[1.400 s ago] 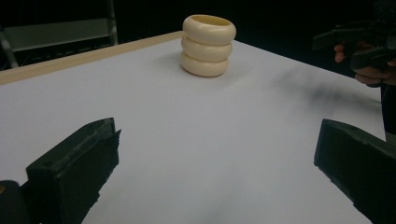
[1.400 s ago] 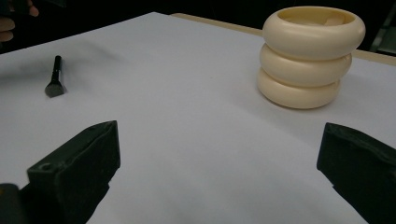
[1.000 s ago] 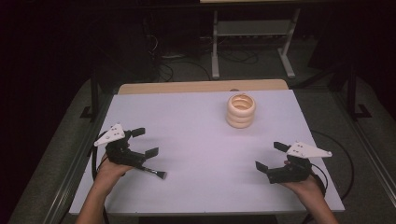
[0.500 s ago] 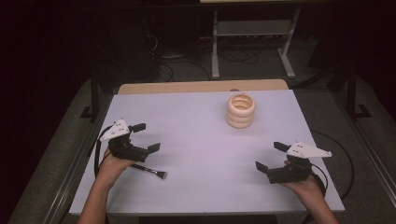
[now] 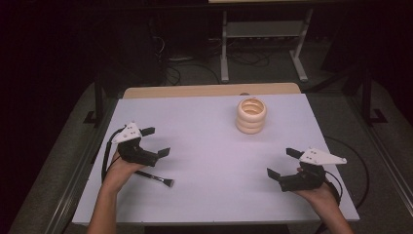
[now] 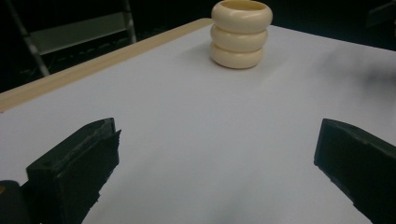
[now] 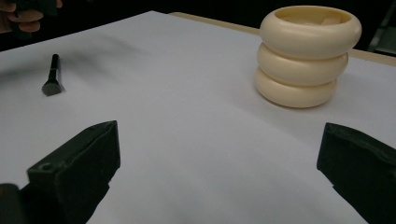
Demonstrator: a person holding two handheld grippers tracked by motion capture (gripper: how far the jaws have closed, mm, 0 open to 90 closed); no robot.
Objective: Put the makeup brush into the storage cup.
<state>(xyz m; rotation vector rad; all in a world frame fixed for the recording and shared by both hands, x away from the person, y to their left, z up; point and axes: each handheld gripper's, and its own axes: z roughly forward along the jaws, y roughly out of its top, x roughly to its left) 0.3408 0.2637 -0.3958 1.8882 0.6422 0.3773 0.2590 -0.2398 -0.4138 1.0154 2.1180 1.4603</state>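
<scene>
Both grippers, left and right, stood wide open and empty; brush lay ungrasped at the holder's seven o'clock, work apparently unstarted.

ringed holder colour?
Cream, plain, no pattern. The holder shows best in the right gripper view.

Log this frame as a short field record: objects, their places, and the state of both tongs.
holder: cream ribbed ring-stack cup, upright, far centre-right of the table
brush: small black brush, lying flat beside the left hand
left tongs: left tongs, jaws open, nothing between them, above the brush
right tongs: right tongs, jaws open, nothing between them, near the right front edge
contact: neither tongs touches the holder
</scene>
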